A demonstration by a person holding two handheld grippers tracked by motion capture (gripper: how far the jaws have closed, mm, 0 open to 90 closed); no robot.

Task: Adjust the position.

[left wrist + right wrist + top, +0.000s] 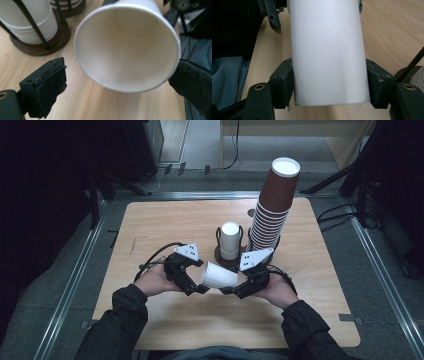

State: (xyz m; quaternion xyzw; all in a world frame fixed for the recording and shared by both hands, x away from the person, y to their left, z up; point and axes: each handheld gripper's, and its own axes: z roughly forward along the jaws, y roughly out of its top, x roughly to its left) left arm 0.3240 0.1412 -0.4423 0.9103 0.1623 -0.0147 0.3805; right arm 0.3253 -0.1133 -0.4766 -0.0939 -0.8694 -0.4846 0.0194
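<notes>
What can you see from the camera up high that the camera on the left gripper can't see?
High view alone: the tall stack of brown cups, both hands, and the right gripper clamped on the white cup's base end.

Left gripper view alone: the inside of the white cup down to its bottom, and the left gripper with its jaws open, one on each side of the rim, not pressing.

Both: the white cup lying sideways, the wooden table and the holder of white cups.
</notes>
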